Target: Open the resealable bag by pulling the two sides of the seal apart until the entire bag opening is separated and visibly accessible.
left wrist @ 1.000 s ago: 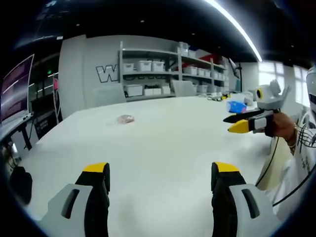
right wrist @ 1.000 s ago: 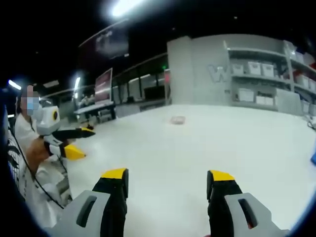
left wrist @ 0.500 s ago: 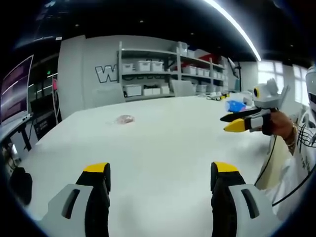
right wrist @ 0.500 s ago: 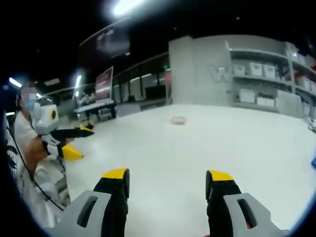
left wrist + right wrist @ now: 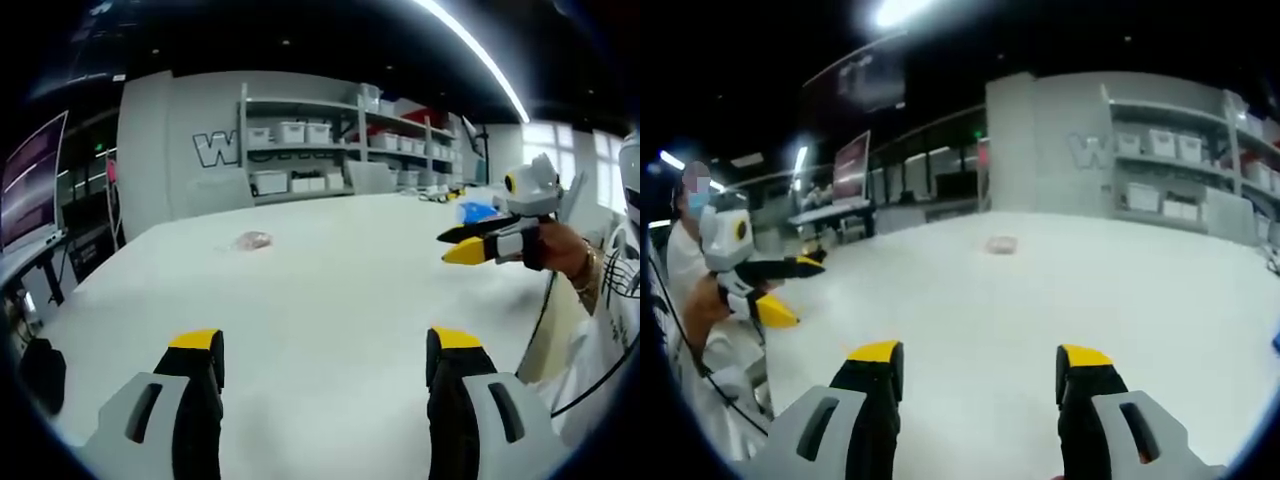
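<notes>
Currently: small clear pinkish resealable bag (image 5: 253, 241) lies flat on white table (image 5: 330, 300), frame centre-left, well ahead of both grippers. Left gripper (image 5: 322, 352) and right gripper (image 5: 980, 362) wide open, empty; neither clearly nearer.

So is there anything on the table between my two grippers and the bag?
Nothing visible. The bag lies alone far out on the white table, with bare tabletop between it and the open left gripper and right gripper.
</notes>
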